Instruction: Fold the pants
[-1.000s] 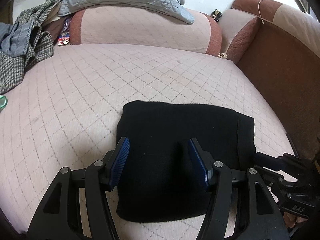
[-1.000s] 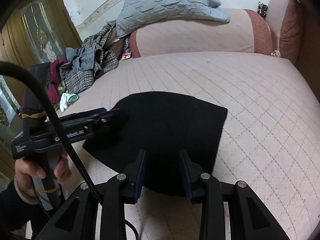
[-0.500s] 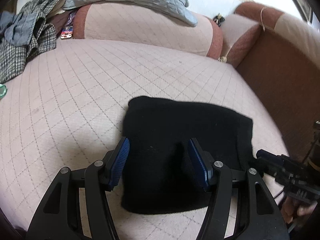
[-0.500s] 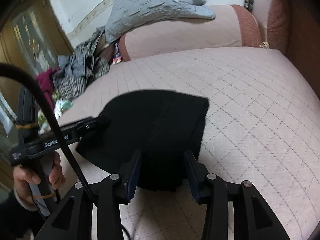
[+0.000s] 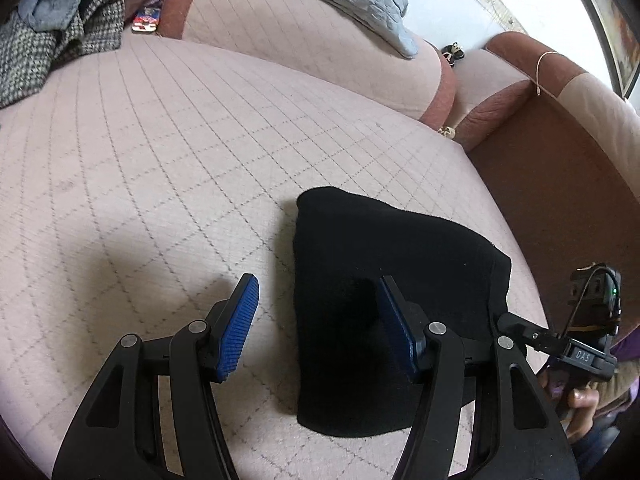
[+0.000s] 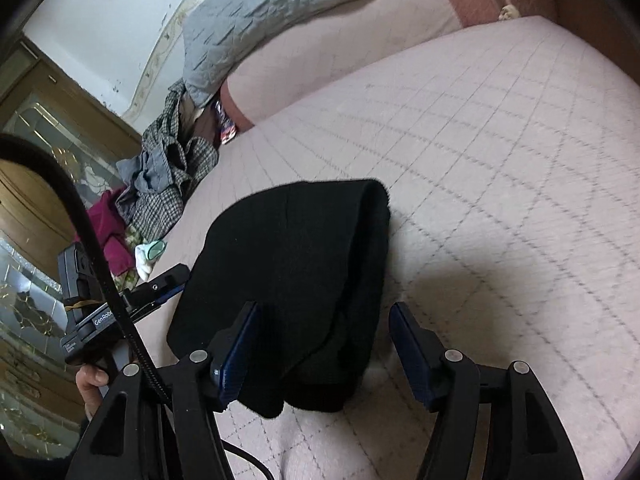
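Now we have the pants (image 5: 384, 304) lying as a compact black bundle on the sofa (image 5: 168, 184), near its front edge and well apart from the clothes pile (image 6: 168, 176) at the far end. Our left gripper (image 5: 318, 326) stands wide open, one finger over bare cushion beside the bundle's left edge, the other over the cloth, holding nothing. Our right gripper (image 6: 324, 344) is also wide open and empty, straddling the bundle's right edge.

We judge the folding nearly done, with tidying the stack the step in hand. To do it well, we would press the layers flat and square the edges, not pinch and lift, since the near right corner looks thick and loosely stacked.

Seen from the left wrist, the bundle's long axis runs from the front edge toward the backrest, slightly slanted, with the rounded fold at the far end.
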The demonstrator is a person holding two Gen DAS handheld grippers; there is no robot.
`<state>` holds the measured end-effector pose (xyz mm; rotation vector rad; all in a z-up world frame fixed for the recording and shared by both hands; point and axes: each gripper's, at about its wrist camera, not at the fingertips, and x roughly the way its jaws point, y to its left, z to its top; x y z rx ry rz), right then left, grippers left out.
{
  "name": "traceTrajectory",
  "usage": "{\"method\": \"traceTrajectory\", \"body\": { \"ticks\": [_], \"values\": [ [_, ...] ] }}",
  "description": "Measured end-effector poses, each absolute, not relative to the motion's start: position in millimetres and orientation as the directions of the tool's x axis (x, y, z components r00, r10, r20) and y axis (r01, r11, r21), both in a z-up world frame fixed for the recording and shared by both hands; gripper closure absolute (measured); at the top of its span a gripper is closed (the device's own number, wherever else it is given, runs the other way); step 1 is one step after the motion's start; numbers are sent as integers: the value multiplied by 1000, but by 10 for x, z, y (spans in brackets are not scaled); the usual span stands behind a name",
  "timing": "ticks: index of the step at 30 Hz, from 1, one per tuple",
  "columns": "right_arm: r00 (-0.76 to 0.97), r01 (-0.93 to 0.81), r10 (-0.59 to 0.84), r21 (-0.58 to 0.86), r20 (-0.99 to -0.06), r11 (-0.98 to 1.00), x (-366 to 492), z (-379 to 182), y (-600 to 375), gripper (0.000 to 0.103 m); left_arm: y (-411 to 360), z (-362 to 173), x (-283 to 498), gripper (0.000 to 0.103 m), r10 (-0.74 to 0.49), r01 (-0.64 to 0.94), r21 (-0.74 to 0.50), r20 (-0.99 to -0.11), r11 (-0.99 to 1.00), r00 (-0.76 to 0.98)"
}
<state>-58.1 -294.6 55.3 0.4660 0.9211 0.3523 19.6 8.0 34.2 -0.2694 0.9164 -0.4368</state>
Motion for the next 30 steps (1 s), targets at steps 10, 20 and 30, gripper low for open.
{"method": "traceTrajectory", "body": {
  "ticks": [10,20,30],
  "values": [
    [554,-160,518,528,-651,834,-500,436,-2756,25,70,150,328,27,-553,218,-518,-681,827,480],
    [617,-162,489,508,-617,846,-514,399,-2622,51,-252,159,244,30,-528,316,-424,-703,849,477],
    [655,-228,486,463,-579,857,-538,797,-2471,63,-233,546,113,50,-473,325,-344,-664,881,579]
  ]
}}
